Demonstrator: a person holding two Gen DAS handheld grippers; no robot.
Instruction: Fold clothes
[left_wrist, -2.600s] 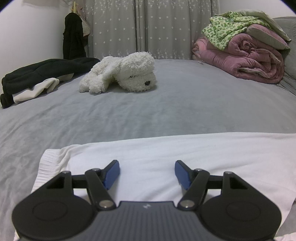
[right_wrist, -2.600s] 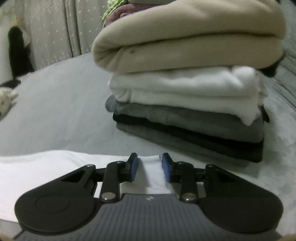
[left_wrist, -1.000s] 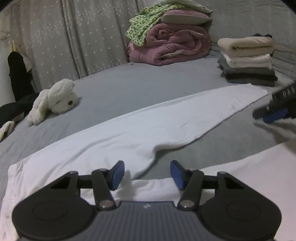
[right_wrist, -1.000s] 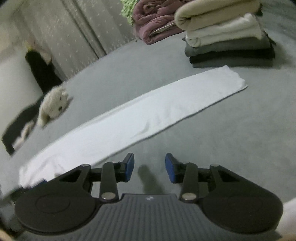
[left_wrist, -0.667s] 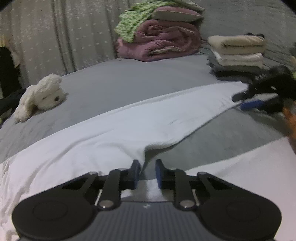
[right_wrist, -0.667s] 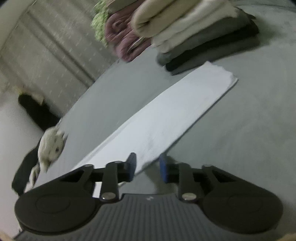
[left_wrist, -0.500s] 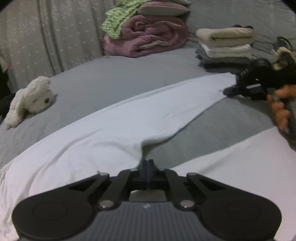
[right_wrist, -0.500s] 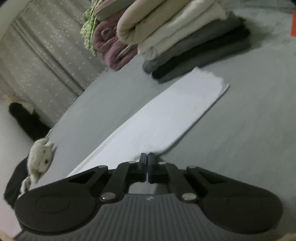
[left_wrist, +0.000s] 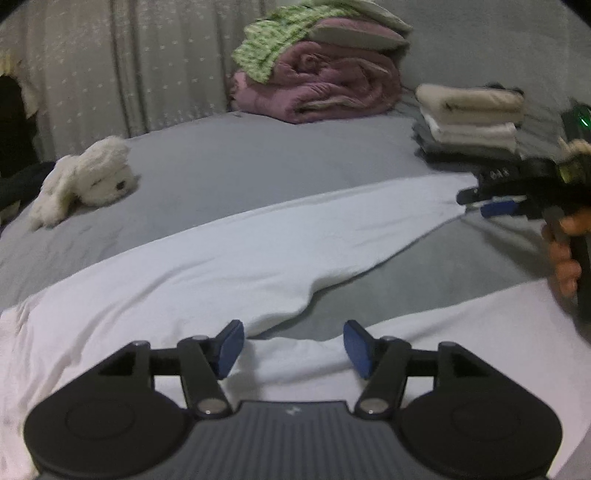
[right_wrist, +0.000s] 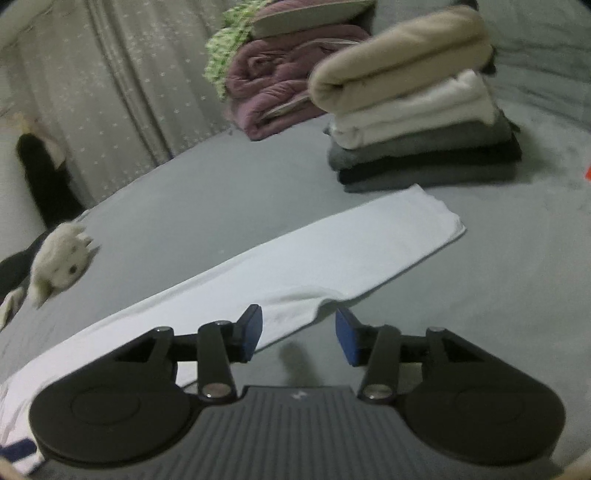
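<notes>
Nearest to the left wrist camera, the left gripper (left_wrist: 293, 349) is hovering with its jaws spread wide, holding nothing, its blue pads (left_wrist: 229, 347) sitting just above a white garment (left_wrist: 229, 266). That garment is lying flat on a grey bed (left_wrist: 229, 166), with one long sleeve-like strip stretching away diagonally to the right and a second white part running along the lower right edge of the view. Between these two white parts, a wedge of grey bedding is showing.

Similarly, in the right wrist view, the right gripper (right_wrist: 299, 334) is hanging over bare bedding beside the strip's near edge, jaws wide apart and empty. From the left view, the same gripper (left_wrist: 491, 201) is appearing blurred at the strip's far end, with a hand (left_wrist: 563, 254) wrapping its handle.

Further back, a plush toy (left_wrist: 86, 177) is lying on the left of the bed. Just beyond the strip's far end, a stack of folded clothes (right_wrist: 417, 110) is sitting, cream on top, then white, grey and black. Behind it, a pile of quilts (left_wrist: 317, 70), pink under green, is resting against a grey curtain (left_wrist: 122, 66).
</notes>
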